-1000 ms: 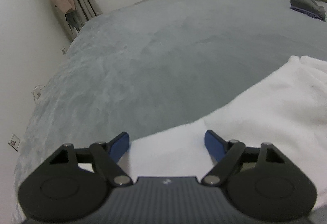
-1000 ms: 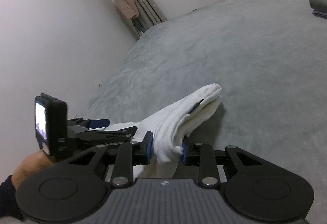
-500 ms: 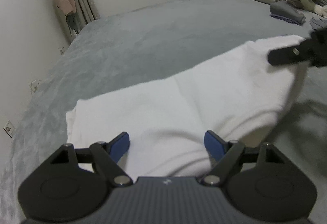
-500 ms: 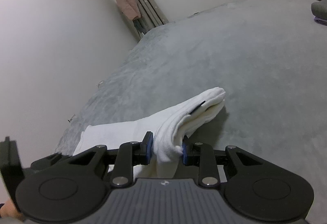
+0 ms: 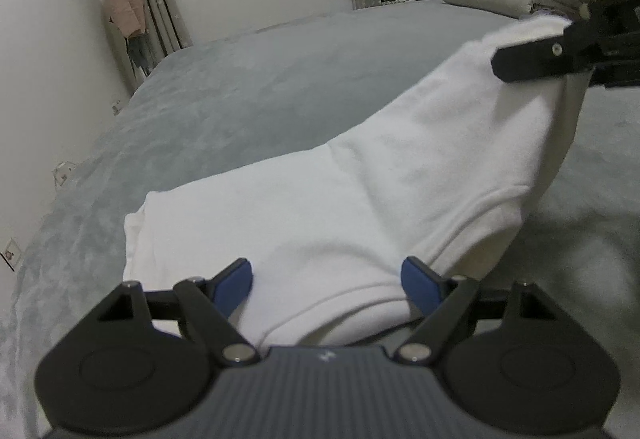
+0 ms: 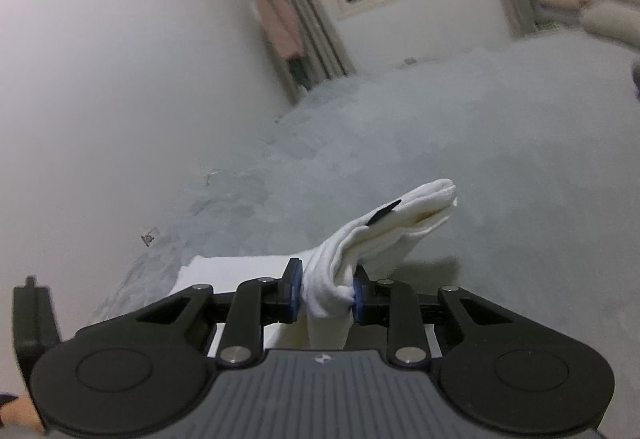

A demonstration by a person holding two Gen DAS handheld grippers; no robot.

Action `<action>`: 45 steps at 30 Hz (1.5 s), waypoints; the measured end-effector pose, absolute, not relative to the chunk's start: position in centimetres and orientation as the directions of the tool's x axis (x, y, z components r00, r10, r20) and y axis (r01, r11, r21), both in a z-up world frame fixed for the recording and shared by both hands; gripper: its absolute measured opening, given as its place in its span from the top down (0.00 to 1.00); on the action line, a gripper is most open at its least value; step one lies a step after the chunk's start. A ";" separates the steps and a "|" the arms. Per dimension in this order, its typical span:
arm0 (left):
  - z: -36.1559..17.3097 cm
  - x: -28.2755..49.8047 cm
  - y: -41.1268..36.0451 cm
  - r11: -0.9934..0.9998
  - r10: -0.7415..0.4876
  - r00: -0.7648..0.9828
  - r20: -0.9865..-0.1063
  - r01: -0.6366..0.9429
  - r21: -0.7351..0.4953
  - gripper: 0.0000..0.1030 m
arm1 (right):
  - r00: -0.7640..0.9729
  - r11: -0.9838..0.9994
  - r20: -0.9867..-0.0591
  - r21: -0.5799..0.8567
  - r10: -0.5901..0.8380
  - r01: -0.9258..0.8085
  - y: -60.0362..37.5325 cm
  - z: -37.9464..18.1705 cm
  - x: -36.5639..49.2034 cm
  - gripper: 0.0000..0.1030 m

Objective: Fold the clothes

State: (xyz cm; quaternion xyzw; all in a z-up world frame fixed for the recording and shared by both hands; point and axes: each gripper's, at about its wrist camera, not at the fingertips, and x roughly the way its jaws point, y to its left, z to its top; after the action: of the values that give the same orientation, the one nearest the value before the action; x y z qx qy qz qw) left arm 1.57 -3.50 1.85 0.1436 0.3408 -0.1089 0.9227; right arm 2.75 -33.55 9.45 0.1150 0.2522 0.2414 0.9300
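- The bed (image 5: 280, 87), covered in grey plush, carries the work; the free stretch for laying the fold runs toward 12 o'clock in the left wrist view.
- The white garment (image 5: 320, 207) lies partly flat on the bed, its far end lifted toward 2 o'clock. To fold well, that raised end should likely be carried over the flat part and lowered evenly, edges matched.
- The right gripper (image 6: 326, 295) is clenched on a bunched fold of the white garment, its fingers (image 6: 291, 291) closing a little more on it; a firm pinch should keep the cloth from slipping.
- The left gripper (image 5: 326, 281) hangs released, fingers (image 5: 234, 279) spread wide over the near hem at 6 o'clock, apparently not pinching it. It could best pin or take that hem to stop the flat part from dragging.
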 end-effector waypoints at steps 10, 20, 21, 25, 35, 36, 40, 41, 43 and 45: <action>3.0 0.9 -1.7 0.914 -0.231 0.706 -0.670 0.394 0.099 0.11 | 0.794 0.876 -0.372 0.198 0.481 -0.439 -31.2 10.2 1.2 0.77; 11.3 -0.4 9.6 0.962 -0.271 0.826 -0.494 0.242 -0.123 0.01 | 0.830 0.883 -0.340 0.003 0.443 -0.470 -27.1 10.9 0.1 0.78; 11.2 0.0 11.0 0.961 -0.274 0.822 -0.500 0.210 -0.182 0.01 | 0.834 0.880 -0.333 -0.024 0.441 -0.475 -26.3 11.0 0.0 0.78; 10.3 1.4 15.1 0.936 -0.280 0.803 -0.525 0.107 -0.335 0.02 | 0.828 0.834 -0.307 -0.152 0.470 -0.530 -20.7 10.7 -1.1 0.80; 8.7 2.5 17.6 0.924 -0.276 0.781 -0.561 0.055 -0.378 0.03 | 0.730 0.696 -0.500 -0.302 0.466 -0.652 -8.1 4.2 -1.6 0.81; 8.5 2.7 17.4 0.925 -0.277 0.777 -0.566 0.055 -0.377 0.03 | 0.725 0.697 -0.507 -0.294 0.466 -0.654 -7.9 4.0 -1.5 0.81; 7.8 3.6 16.2 0.930 -0.284 0.757 -0.589 0.068 -0.361 0.03 | 0.675 0.682 -0.539 -0.231 0.504 -0.694 -8.6 4.5 -0.7 0.78; 7.6 3.7 15.8 0.934 -0.281 0.754 -0.593 0.073 -0.349 0.03 | 0.651 0.672 -0.546 -0.200 0.528 -0.713 -9.1 4.8 -0.6 0.71; 7.2 4.0 15.0 0.942 -0.270 0.748 -0.606 0.076 -0.326 0.03 | 0.597 0.646 -0.555 -0.133 0.580 -0.752 -10.2 5.6 -0.5 0.55; 6.8 4.3 14.3 0.953 -0.248 0.743 -0.622 0.070 -0.296 0.05 | 0.539 0.610 -0.546 -0.064 0.642 -0.790 -11.6 6.6 -1.0 0.46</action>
State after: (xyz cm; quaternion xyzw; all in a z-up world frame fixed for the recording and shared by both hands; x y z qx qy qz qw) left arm 4.34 14.30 6.75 -0.1274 0.3483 -0.0861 0.9247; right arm -0.96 -11.62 6.65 -0.1530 0.2424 0.4142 0.8639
